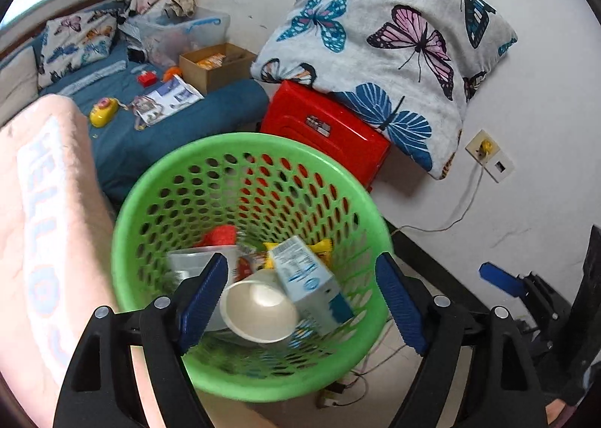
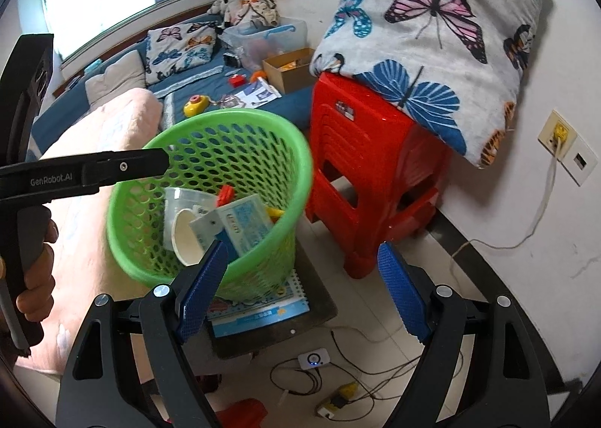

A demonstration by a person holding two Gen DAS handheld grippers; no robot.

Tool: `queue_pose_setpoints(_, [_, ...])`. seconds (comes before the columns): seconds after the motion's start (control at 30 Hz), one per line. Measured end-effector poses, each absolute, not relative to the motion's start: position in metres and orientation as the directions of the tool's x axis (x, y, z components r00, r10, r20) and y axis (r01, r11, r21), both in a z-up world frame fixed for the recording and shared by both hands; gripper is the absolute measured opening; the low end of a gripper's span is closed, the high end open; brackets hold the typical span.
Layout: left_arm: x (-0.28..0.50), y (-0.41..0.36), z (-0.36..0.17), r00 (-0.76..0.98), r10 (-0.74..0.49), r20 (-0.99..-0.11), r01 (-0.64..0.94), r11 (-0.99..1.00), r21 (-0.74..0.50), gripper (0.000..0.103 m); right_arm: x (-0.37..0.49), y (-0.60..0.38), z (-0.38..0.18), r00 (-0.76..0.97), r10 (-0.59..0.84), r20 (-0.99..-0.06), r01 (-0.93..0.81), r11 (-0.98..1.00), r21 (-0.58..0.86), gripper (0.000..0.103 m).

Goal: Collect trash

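Jaws apart over green basket (image 1: 157,180).

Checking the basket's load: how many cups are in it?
2: a white paper cup lying in front, a clear plastic cup behind it in the green basket; others may be hidden.

The stuff at the bottom of the green basket (image 1: 248,150) is smeared with blur under the paper cup (image 1: 259,309) and carton (image 1: 308,278), the basket covers most of the notebook (image 2: 259,311), and the butterfly pillow (image 2: 443,33) runs off the top edge.
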State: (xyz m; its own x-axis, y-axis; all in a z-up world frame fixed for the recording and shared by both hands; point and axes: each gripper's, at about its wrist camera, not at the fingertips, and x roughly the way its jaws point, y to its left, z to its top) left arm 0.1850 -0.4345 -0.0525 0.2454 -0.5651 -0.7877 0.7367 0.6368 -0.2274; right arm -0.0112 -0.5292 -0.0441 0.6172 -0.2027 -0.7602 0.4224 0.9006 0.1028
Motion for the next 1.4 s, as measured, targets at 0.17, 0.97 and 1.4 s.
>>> queue_pose_setpoints(0.17, [0.184,-0.403,-0.039,0.318,-0.547,-0.774,0.714,0.675,-0.184,0.078,-0.007,-0.512,-0.038,0.644,-0.179,-0.743,0.386,0.915,0.114,0.082])
queue_pose_setpoints(0.97, [0.153,-0.185,0.017,0.651,-0.374,-0.660,0.449,0.891,-0.062,0.092,0.034,-0.369,0.015,0.774,-0.019,-0.633,0.098,0.991,0.090,0.087])
queue_pose_setpoints(1.4, [0.126,-0.075,0.025,0.734,-0.255,-0.629,0.290,0.956,-0.049,0.095,0.041,-0.301,0.036,0.809,0.058,-0.585,-0.012,0.997,0.082,0.091])
